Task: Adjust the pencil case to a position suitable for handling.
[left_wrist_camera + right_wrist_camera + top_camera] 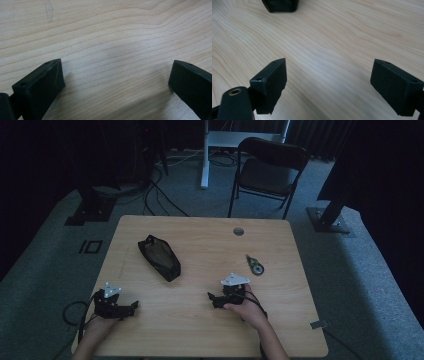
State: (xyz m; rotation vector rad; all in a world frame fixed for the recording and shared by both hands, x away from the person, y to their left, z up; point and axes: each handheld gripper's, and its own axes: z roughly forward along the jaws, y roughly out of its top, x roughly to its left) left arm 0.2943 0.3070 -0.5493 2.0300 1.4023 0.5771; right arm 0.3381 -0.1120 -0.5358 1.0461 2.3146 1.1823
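Observation:
A black zip pouch (159,257) lies on the left middle of the wooden table (200,330). To the right of centre rests a small tape dispenser (255,265). My left gripper (132,306) sits low at the front left, pointing right, open, and its view has bare wood between the wide-spread jaws (116,80). My right gripper (212,298) is held in a hand at front centre-right, pointing left, open over bare wood (328,77). A black object (280,5) crosses the top edge of the right gripper view; I cannot tell what it is.
A round cable hole (238,231) sits near the table's far edge. A black folding chair (268,170) and a white desk leg (204,155) stand beyond the table, with cables (160,195) on the grey carpet. Black stand bases flank both far corners.

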